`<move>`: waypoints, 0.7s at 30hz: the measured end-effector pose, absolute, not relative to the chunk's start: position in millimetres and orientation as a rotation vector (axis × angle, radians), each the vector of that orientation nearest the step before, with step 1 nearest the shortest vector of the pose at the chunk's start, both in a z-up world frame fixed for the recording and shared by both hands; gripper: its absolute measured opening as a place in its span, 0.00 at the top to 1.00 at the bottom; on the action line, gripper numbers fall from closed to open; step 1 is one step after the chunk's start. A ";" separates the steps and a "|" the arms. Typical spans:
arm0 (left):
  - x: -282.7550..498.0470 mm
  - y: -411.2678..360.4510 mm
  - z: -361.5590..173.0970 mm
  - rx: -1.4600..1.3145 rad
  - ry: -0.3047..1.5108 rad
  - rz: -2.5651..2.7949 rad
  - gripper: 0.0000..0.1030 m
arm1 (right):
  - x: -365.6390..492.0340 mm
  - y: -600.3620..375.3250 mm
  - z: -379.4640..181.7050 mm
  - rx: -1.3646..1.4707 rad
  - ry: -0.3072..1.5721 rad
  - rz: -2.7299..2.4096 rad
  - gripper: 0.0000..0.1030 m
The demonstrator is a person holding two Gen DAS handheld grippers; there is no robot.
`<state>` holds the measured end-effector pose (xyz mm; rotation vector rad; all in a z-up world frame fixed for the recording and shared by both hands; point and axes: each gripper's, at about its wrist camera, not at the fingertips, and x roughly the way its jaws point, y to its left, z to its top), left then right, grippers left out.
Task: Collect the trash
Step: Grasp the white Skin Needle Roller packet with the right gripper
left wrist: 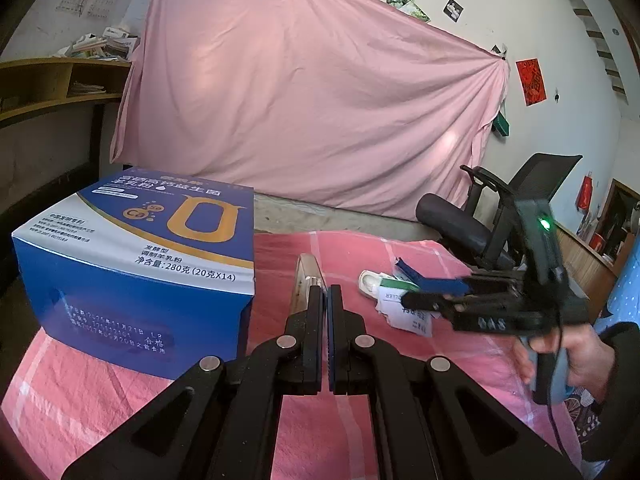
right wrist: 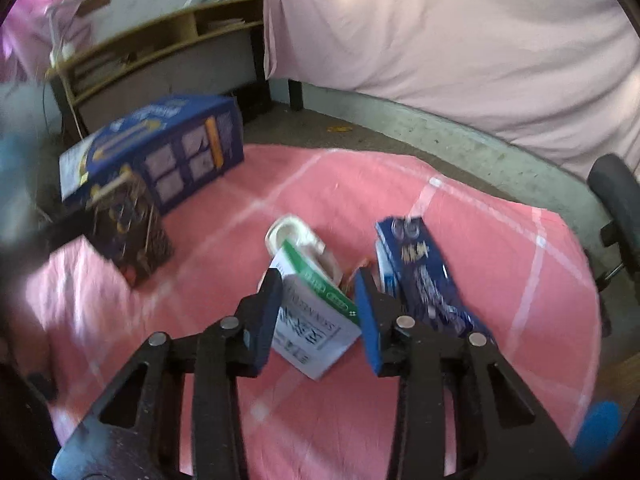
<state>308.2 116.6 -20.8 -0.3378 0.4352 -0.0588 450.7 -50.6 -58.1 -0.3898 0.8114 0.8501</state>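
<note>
1. Black two-finger right gripper (right wrist: 318, 300) with blue pads is standing spread wide, grasping nothing, its fingers straddling the white-and-green printed cardboard carton (right wrist: 316, 320) that is lying tilted on the pink checked cloth (right wrist: 280, 420).
2. That carton is sitting mid-cloth, touching a white oval plastic tray (right wrist: 296, 240) behind it and lying just beside a long dark-blue printed carton (right wrist: 428, 276) to its right; the blur is hiding whether the pads are touching cardboard yet.
3. Judging by this, the pick-up of one trash piece is in hand; the next move is calling for a squeeze on the carton's flat faces without catching the tray.
4. Further out, the black left gripper (left wrist: 325, 292) is staying apart, its jaws clenched nearly together with a silvery flat object (left wrist: 306, 280) just beyond them; whether it is being held, I cannot tell.
5. Beside it, a large blue-and-white powder box (left wrist: 136, 264) is standing at the cloth's left edge, possibly serving as the collecting bin.
</note>
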 end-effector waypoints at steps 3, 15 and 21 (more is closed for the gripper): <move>308.1 117.3 -21.1 -0.344 0.435 -0.057 1.00 | 439.3 -53.7 -59.5 -0.408 0.822 0.860 0.42; 305.4 120.1 -22.7 -0.339 0.435 -0.063 1.00 | 428.5 -67.0 -75.7 -0.222 0.892 0.874 0.41; 304.6 115.9 -21.9 -0.318 0.436 -0.060 1.00 | 414.1 -75.3 -72.3 -0.124 0.803 0.846 0.66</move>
